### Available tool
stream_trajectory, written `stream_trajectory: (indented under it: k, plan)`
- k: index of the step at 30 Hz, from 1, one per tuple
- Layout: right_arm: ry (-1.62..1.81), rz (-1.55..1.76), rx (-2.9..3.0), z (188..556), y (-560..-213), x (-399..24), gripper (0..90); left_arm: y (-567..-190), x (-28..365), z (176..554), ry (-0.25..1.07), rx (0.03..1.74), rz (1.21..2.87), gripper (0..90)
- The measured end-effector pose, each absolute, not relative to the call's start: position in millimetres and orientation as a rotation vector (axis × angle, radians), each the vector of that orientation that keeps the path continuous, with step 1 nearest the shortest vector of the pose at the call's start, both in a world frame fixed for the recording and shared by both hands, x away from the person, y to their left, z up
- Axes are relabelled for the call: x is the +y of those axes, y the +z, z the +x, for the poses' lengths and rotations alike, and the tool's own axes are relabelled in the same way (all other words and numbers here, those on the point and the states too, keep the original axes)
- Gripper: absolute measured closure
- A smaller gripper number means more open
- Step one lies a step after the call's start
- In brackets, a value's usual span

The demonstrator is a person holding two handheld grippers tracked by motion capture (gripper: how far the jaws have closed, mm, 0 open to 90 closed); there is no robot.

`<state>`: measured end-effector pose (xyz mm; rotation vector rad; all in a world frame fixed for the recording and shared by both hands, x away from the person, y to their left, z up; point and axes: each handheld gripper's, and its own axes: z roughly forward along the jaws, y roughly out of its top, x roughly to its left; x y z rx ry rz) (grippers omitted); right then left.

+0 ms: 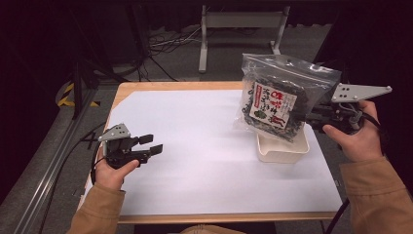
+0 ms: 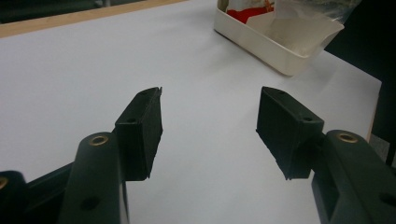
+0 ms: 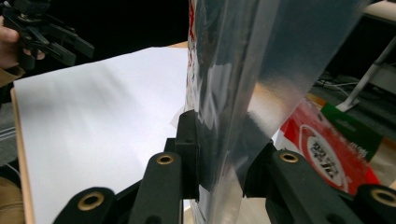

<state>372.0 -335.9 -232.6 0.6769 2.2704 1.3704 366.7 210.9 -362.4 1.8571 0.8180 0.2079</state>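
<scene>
Where white sheet [image 1: 204,161] covers wooden table [image 1: 127,87], dark room behind.

My table [image 1: 127,88] is a pale wooden top, its bare edge showing along the far side, down the left and along the near rim. A large white sheet [image 1: 204,146] covers nearly all of it. Taking the sheet's middle as the clock's centre, a shallow cream tray [image 1: 282,150] sits on the sheet at about three o'clock, near the right edge. Something white and red seems to lie inside the tray; I cannot make it out.
</scene>
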Motion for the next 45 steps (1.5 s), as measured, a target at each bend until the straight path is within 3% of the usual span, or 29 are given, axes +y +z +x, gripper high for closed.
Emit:
stream_trajectory:
  k: [20,45]
  plan:
    - [1.301,0.625,2.234,396.6,-242.7,-354.2,73.0,-368.2,228.7,355.8,0.233,0.878,1.846,41.1]
    - [1.240,0.830,2.212,401.1,-274.6,-376.6,73.1,-372.6,228.6,355.8,0.225,0.899,1.843,41.4]
